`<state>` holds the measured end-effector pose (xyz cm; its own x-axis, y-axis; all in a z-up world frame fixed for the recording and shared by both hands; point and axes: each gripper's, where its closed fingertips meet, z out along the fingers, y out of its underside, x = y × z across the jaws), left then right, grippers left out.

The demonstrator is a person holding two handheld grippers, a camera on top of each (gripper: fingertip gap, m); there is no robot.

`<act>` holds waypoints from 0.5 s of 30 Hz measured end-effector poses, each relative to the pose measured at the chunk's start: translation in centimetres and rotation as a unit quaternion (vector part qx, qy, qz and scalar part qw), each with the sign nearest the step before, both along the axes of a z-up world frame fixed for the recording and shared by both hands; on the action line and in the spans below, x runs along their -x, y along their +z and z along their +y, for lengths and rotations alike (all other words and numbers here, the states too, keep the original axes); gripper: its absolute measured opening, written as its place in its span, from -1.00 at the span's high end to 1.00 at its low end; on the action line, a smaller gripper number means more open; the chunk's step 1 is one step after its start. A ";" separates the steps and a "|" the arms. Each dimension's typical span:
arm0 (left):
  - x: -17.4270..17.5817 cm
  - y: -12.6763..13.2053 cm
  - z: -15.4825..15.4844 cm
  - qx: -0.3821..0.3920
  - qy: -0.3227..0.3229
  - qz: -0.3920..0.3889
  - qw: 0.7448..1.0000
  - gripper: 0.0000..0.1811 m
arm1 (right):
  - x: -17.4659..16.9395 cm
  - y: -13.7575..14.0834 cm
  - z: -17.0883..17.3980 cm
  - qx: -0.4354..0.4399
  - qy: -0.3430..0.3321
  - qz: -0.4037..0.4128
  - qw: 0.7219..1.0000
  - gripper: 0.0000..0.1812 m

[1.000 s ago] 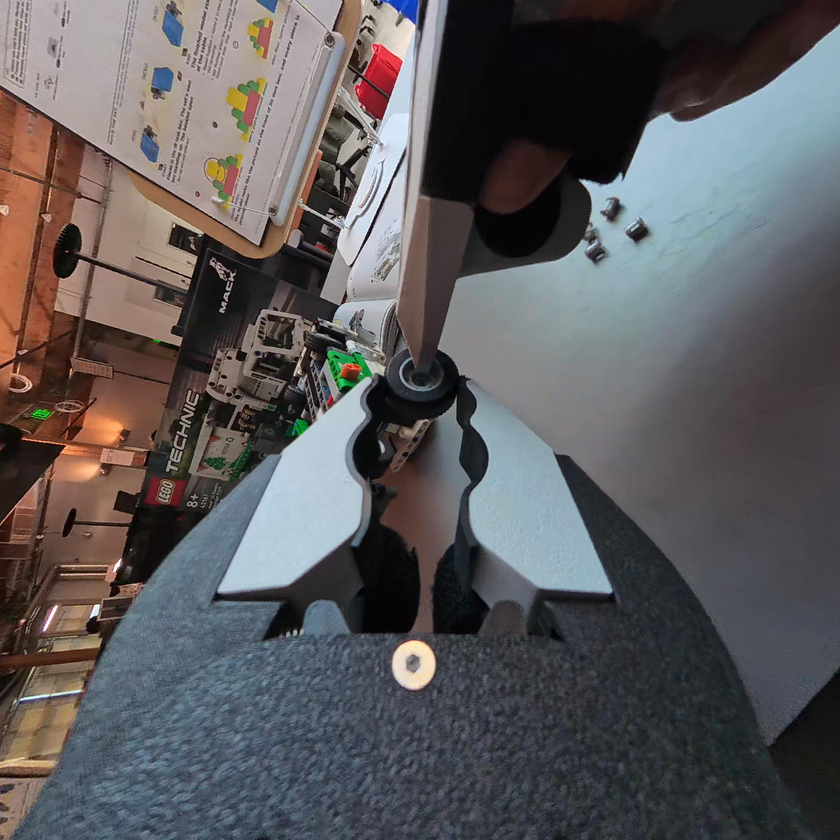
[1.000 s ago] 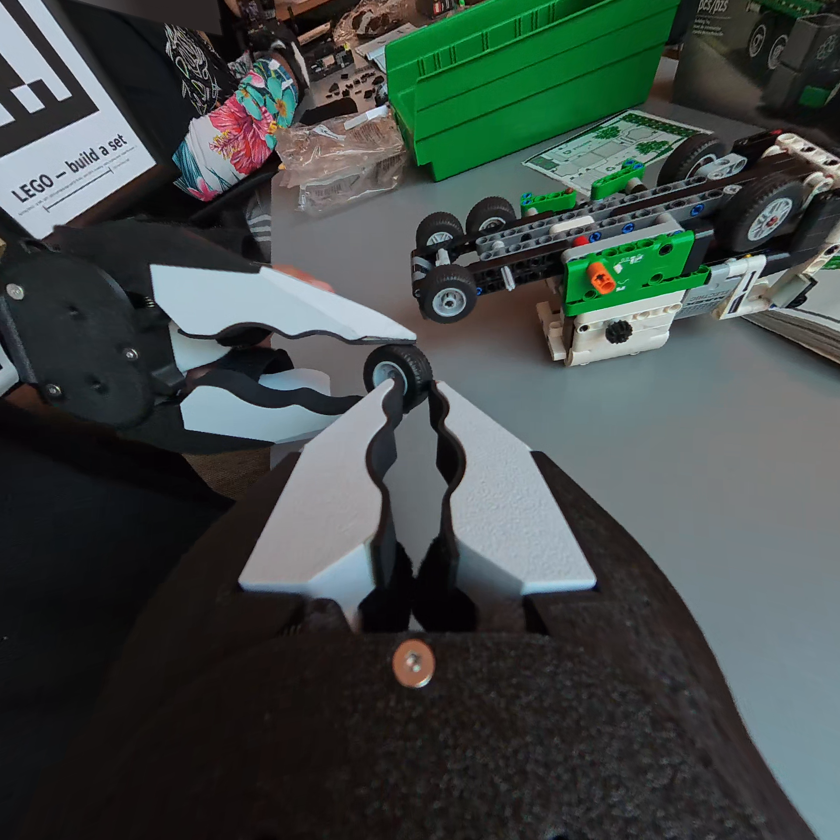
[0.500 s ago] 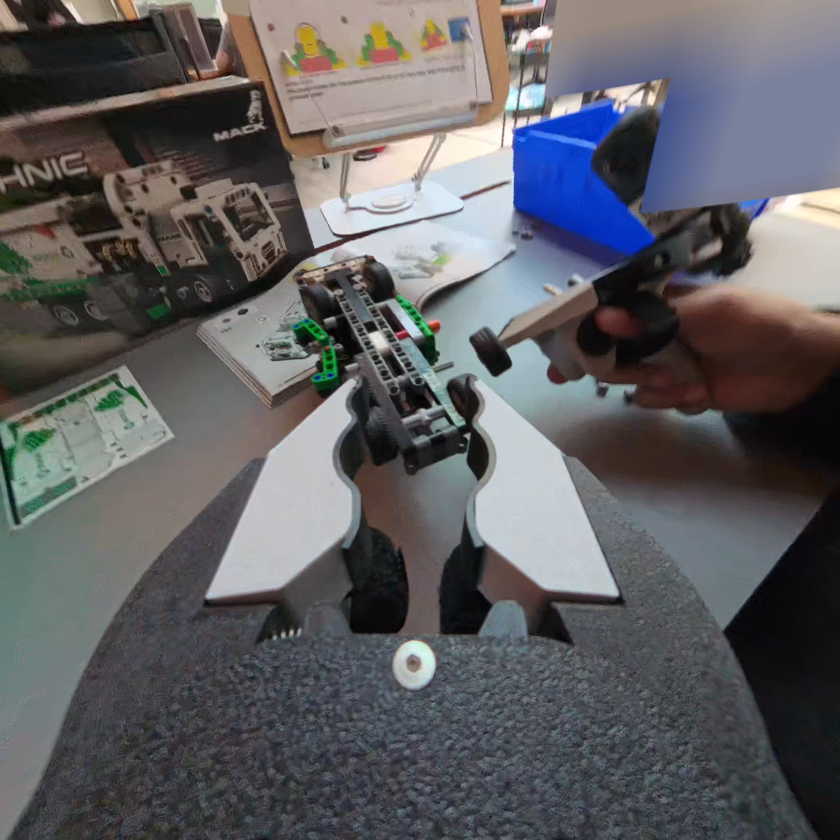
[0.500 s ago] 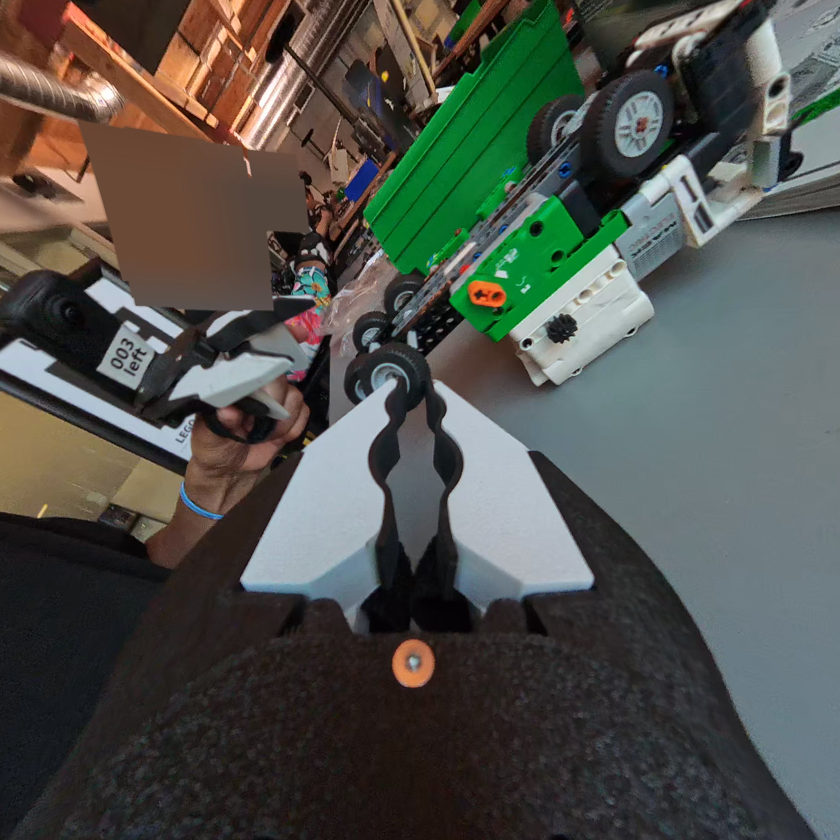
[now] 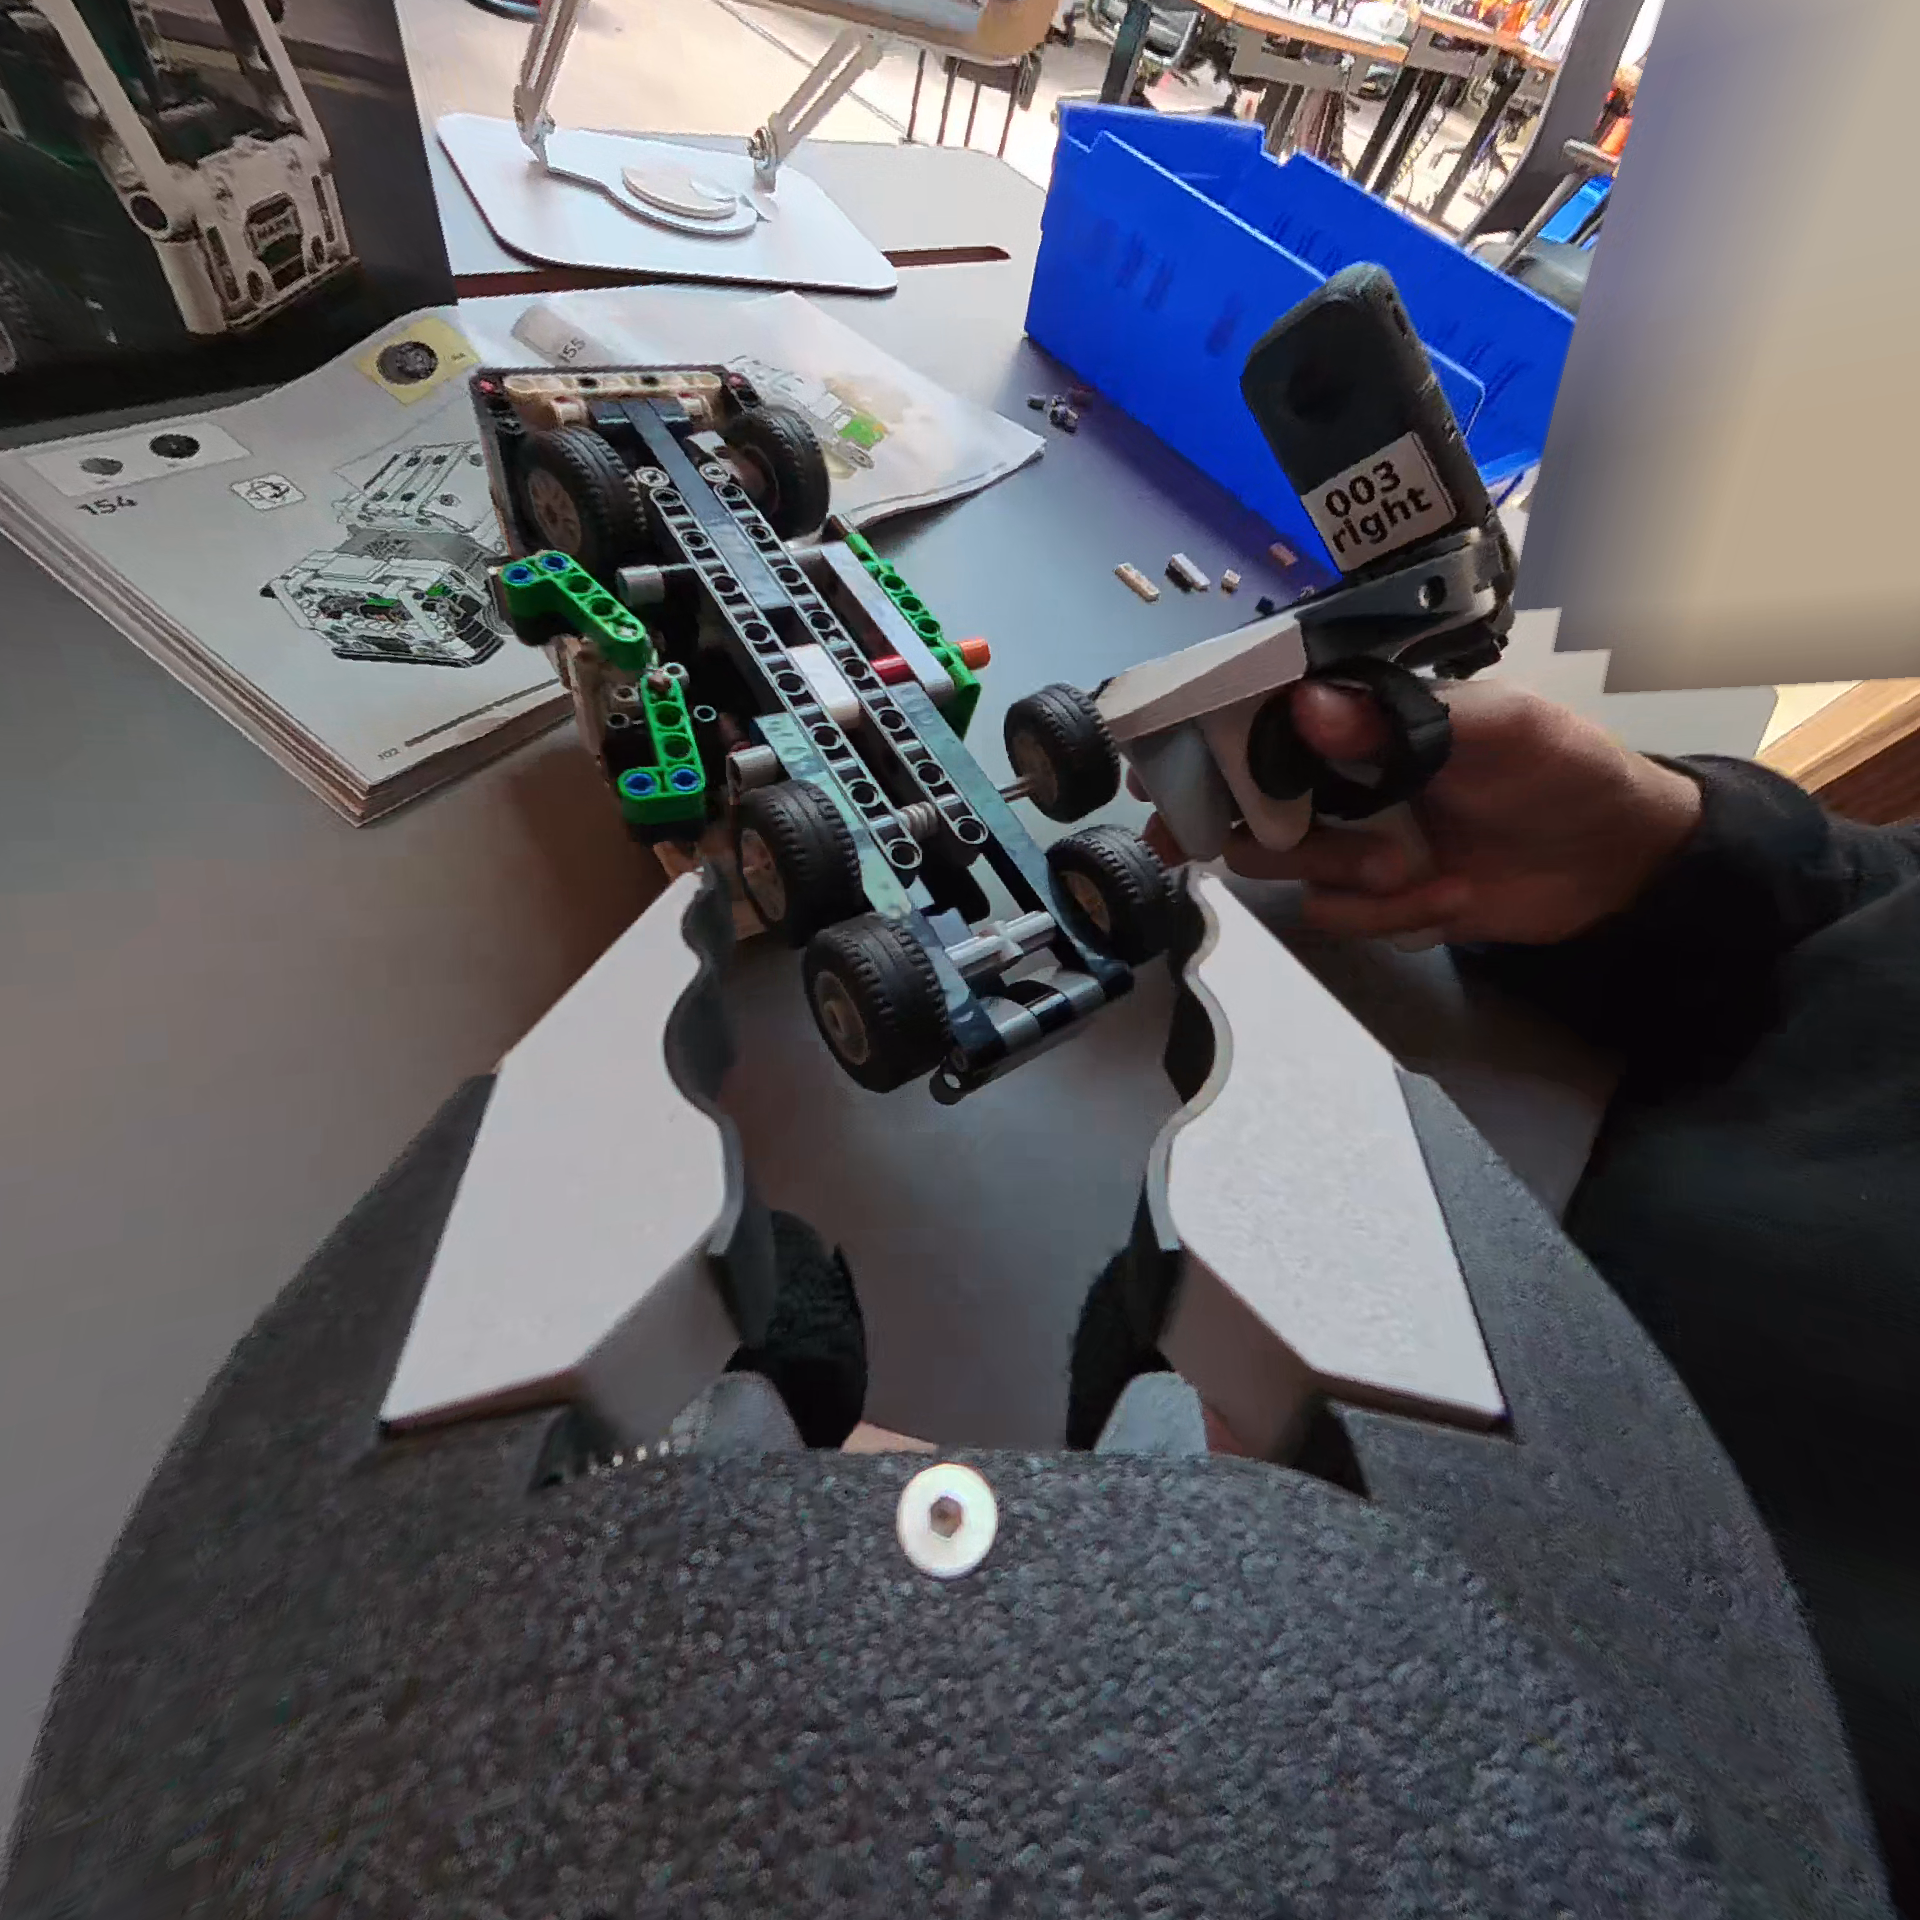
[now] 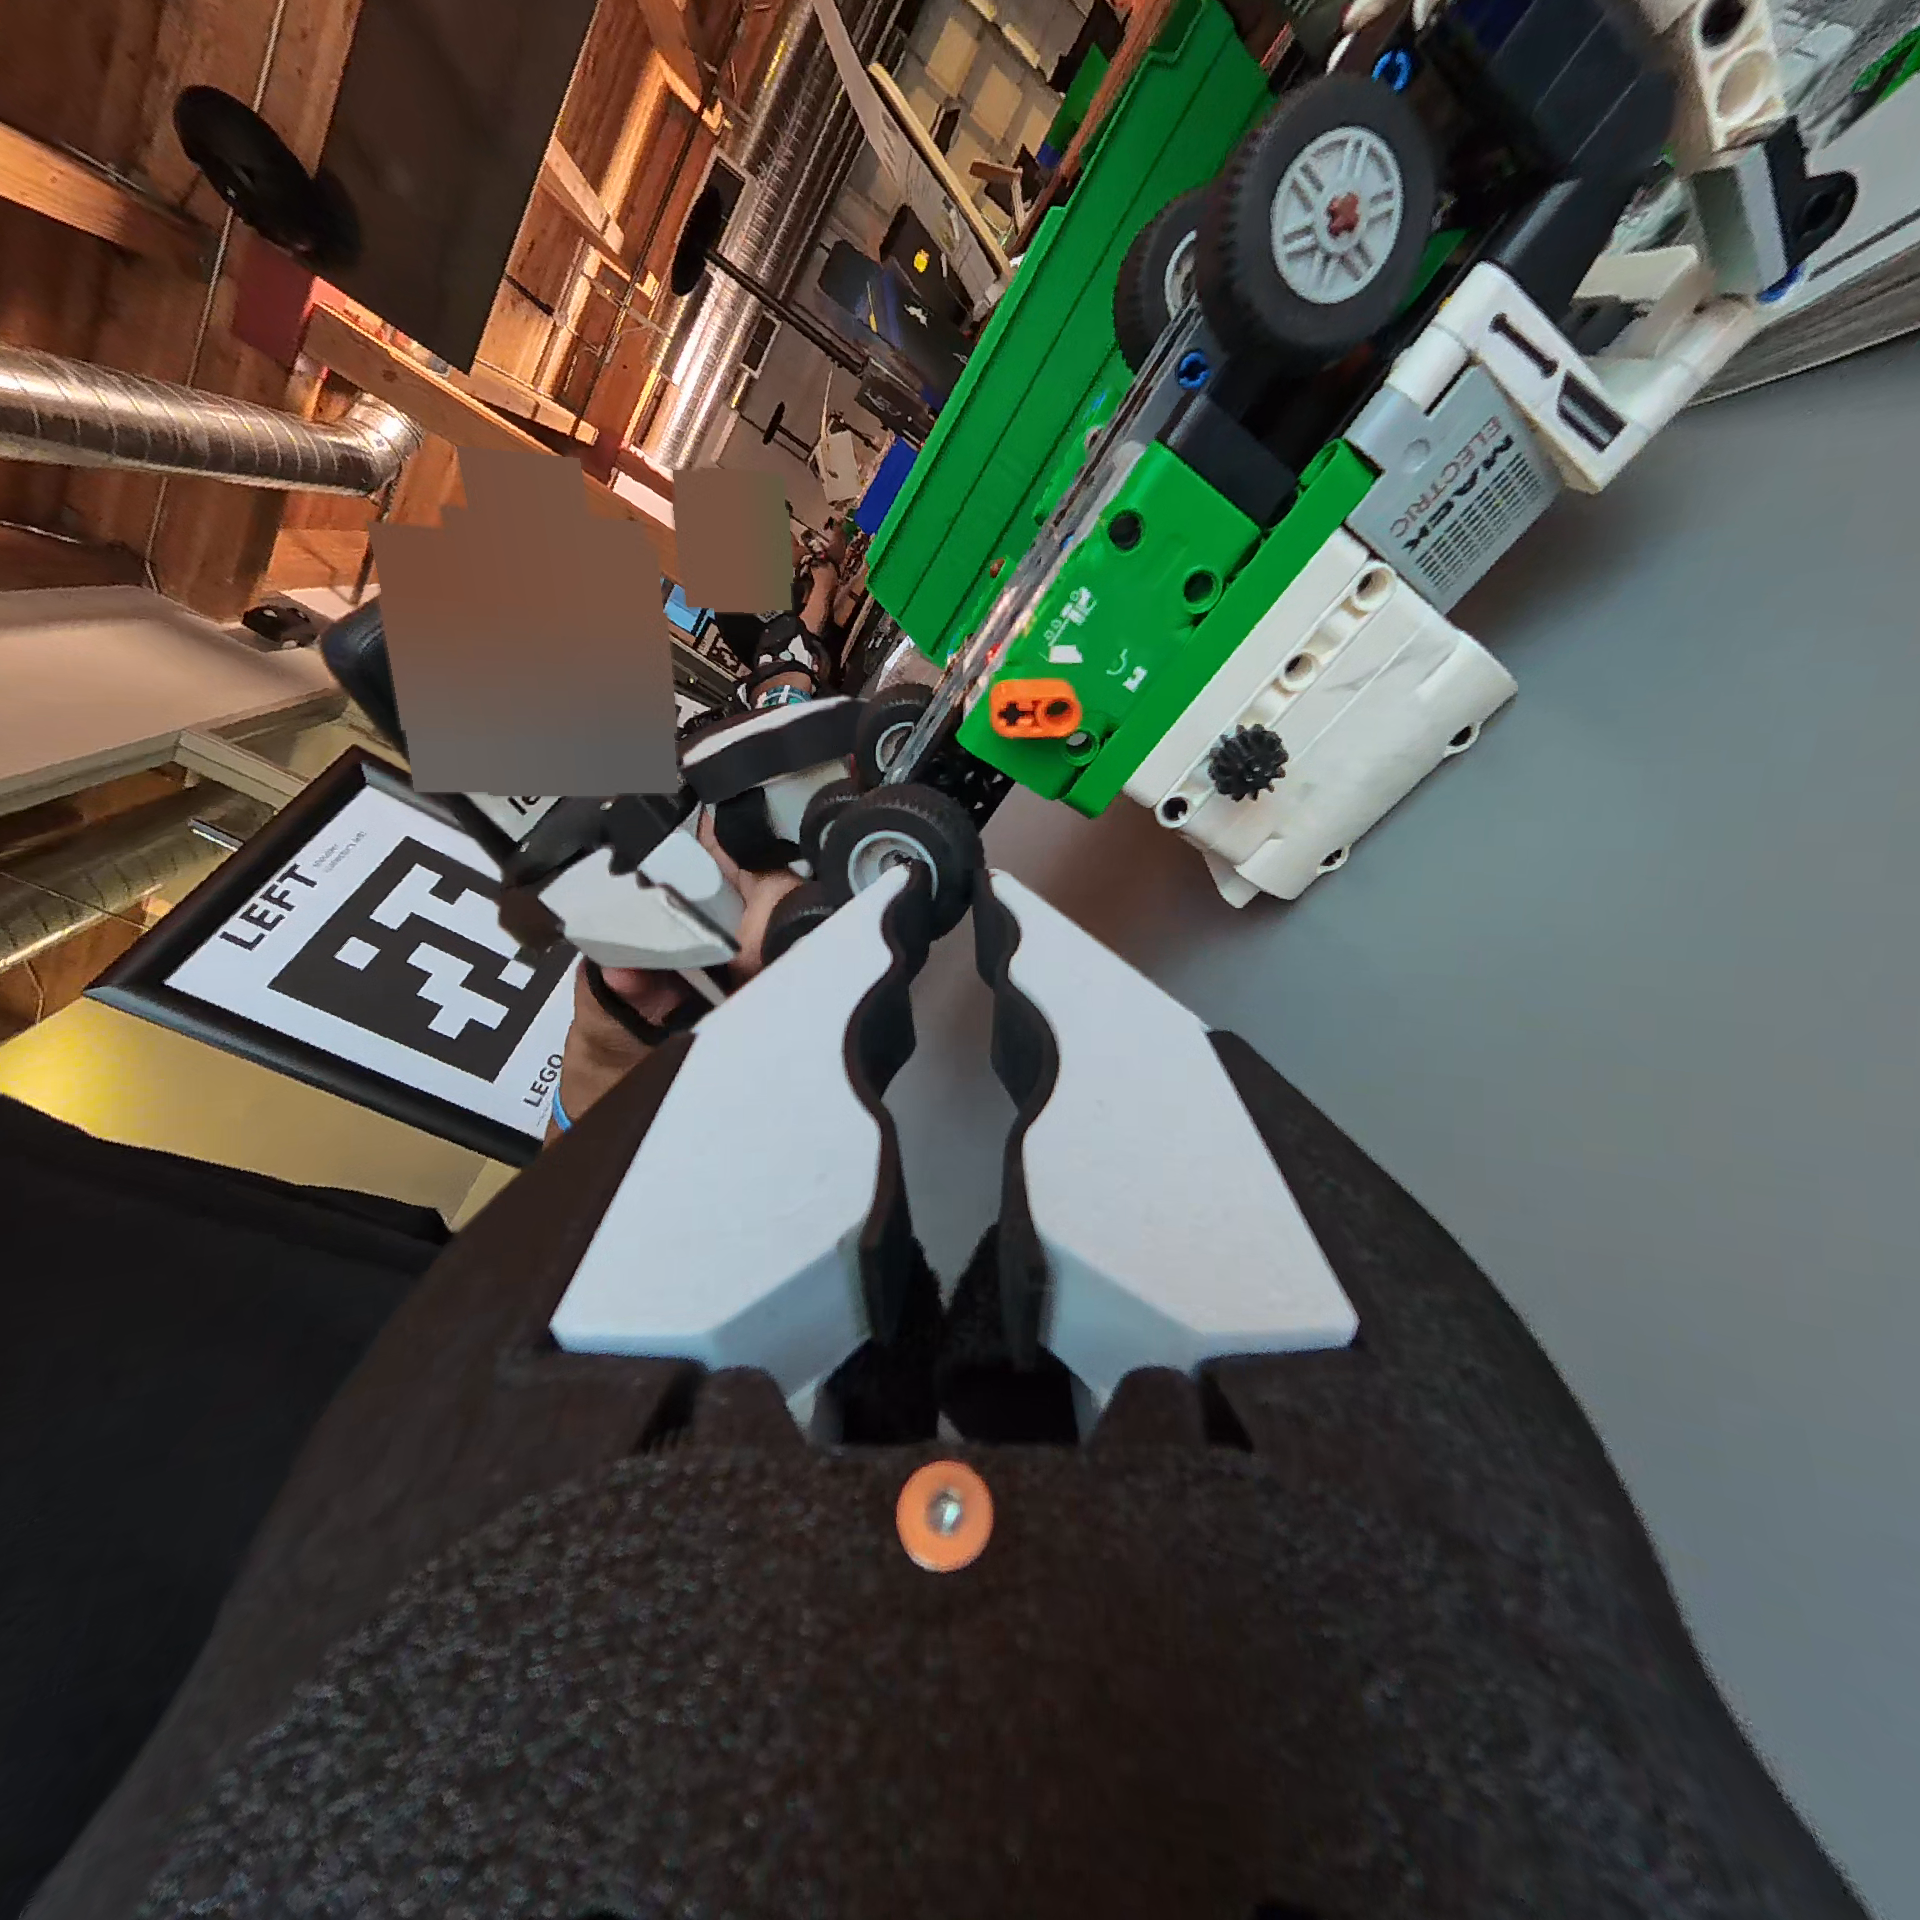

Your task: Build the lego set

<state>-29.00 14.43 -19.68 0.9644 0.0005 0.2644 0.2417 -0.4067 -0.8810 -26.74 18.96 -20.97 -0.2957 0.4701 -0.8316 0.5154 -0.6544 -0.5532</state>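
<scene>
The truck chassis [image 5: 810,707] lies wheels-up on the grey table, also seen in the right wrist view [image 6: 1195,582]. My left gripper [image 5: 951,904] is open, its fingers spread either side of the chassis's rear wheels. My right gripper [image 6: 940,894] is shut on a small black wheel [image 6: 902,857] with a grey hub. In the left wrist view that wheel [image 5: 1060,750] sits at the tip of a bare axle [image 5: 1023,787] sticking out of the chassis side, with the right gripper [image 5: 1117,698] behind it. The left gripper's fingers [image 6: 665,914] show by the rear wheels.
An open instruction booklet [image 5: 312,561] lies under the truck's front. A blue bin [image 5: 1247,312] stands to the right with small loose parts [image 5: 1184,571] beside it. The set box [image 5: 187,177] and a stand base [image 5: 665,208] are behind. A green bin [image 6: 1039,343] stands beyond the truck. My hands' fingertips stand some 6 cm from each other.
A second ago both grippers met at the wheel. The left gripper has since swung to the truck's rear and opened wider. The right gripper has carried the wheel to the chassis axle.
</scene>
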 end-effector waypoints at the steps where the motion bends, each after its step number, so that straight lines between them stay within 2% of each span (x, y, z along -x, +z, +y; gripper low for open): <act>1: -0.2 -0.3 0.0 0.007 -0.003 0.013 1.000 0.07 | 0.0 0.0 0.1 0.004 -0.002 0.001 1.000 0.93; 4: -0.5 -1.3 0.1 0.026 -0.007 0.052 0.998 0.06 | -0.1 0.0 -0.3 0.014 0.006 0.002 1.000 0.93; 8: -0.5 -1.9 0.5 0.041 0.002 0.077 0.996 0.04 | 0.0 0.2 -0.6 -0.015 0.004 0.012 1.000 0.93; 15: -0.2 -1.8 0.3 0.044 0.009 0.059 0.997 0.05 | 0.3 0.1 -0.8 -0.014 0.003 0.008 1.000 0.93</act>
